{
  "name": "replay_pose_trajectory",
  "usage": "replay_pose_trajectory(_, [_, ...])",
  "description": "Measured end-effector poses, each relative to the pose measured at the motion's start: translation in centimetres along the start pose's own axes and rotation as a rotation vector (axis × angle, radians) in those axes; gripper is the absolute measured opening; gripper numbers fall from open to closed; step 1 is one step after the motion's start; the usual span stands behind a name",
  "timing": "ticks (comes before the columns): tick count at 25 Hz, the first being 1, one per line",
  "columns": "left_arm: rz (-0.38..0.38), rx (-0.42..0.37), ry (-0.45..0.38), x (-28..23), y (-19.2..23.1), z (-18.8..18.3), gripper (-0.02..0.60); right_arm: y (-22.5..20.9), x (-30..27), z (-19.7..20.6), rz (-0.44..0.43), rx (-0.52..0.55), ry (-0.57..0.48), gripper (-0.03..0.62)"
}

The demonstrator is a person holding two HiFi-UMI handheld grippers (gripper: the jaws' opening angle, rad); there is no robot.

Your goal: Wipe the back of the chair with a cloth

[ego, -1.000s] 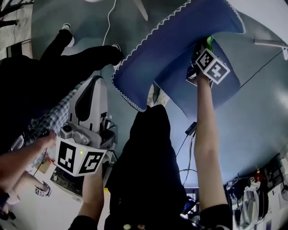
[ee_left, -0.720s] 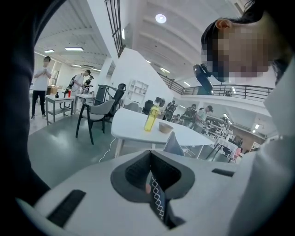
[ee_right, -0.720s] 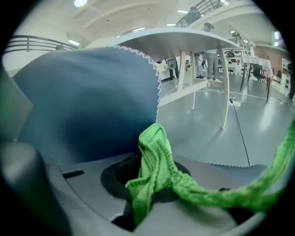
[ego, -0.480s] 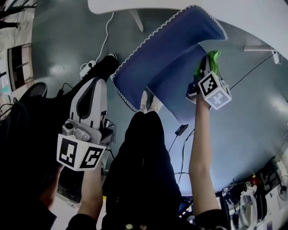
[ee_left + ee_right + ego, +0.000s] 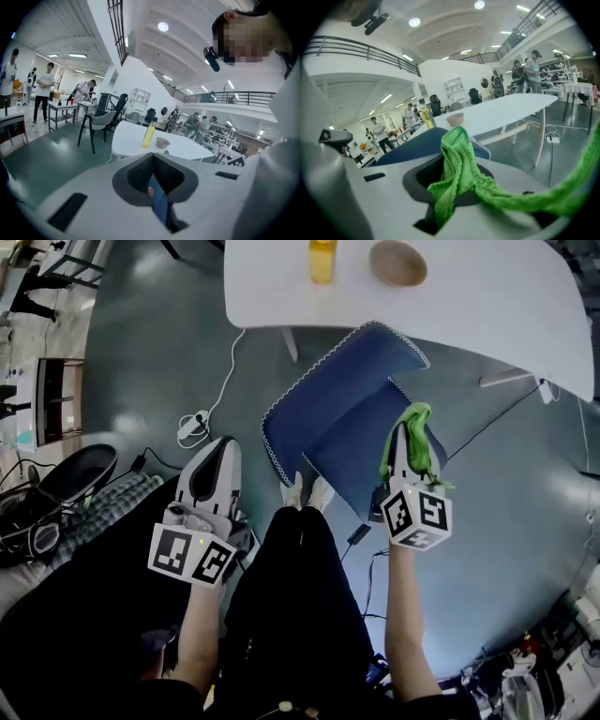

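A blue chair [image 5: 330,407] with white stitched edging stands on the grey floor, just in front of the person's legs. My right gripper [image 5: 405,426] is over the chair's right side, shut on a green cloth [image 5: 419,435] that hangs down over its jaws. In the right gripper view the cloth [image 5: 458,174] bunches between the jaws, with the blue chair back [image 5: 416,143] just beyond. My left gripper [image 5: 217,450] is held left of the chair, apart from it, jaws shut with nothing in them. The left gripper [image 5: 152,157] points toward the table.
A white table [image 5: 487,306] beyond the chair carries a yellow bottle [image 5: 322,259] and a brown bowl [image 5: 397,262]. A power strip and cable [image 5: 194,422] lie on the floor at left. A black chair [image 5: 77,474] is further left. Several people stand in the hall [image 5: 46,86].
The head view has swung so the table, bottle and bowl now show. My right gripper with the cloth has come down and back along the chair toward the person. The left gripper stays shut.
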State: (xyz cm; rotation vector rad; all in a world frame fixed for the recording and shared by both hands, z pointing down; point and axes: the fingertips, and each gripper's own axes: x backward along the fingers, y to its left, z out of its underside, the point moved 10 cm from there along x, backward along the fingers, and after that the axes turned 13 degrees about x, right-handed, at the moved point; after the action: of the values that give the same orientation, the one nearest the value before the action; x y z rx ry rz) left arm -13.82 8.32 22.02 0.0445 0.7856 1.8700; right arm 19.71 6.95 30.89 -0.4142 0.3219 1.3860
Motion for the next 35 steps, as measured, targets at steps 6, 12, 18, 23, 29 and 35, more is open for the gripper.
replay_pose_trajectory(6, [0.04,0.003,-0.01,2.8,-3.2,-1.2,0.002,3.3,7.0,-5.9,-0.054,0.129,-0.099,0.046])
replay_pose_trajectory(12, [0.057,0.0,-0.092,5.8,-5.5,-3.0,0.002,5.5,12.6,-10.3,-0.095,0.21,-0.222,0.046])
replay_pose_trajectory(18, [0.08,-0.035,-0.171,9.2,-7.4,-5.6,0.002,8.0,17.0,-13.6,-0.135,0.202,-0.329,0.046])
replay_pose_trajectory(23, [0.163,-0.173,-0.218,11.9,-10.0,-7.6,0.002,10.0,20.0,-16.0,-0.164,0.227,-0.411,0.046])
replay_pose_trajectory(29, [0.273,-0.348,-0.288,14.5,-13.7,-10.3,0.002,13.3,23.4,-18.8,-0.209,0.307,-0.498,0.046])
replay_pose_trajectory(35, [0.355,-0.4,-0.346,15.7,-16.1,-12.0,0.002,16.2,25.3,-21.1,-0.238,0.346,-0.564,0.046])
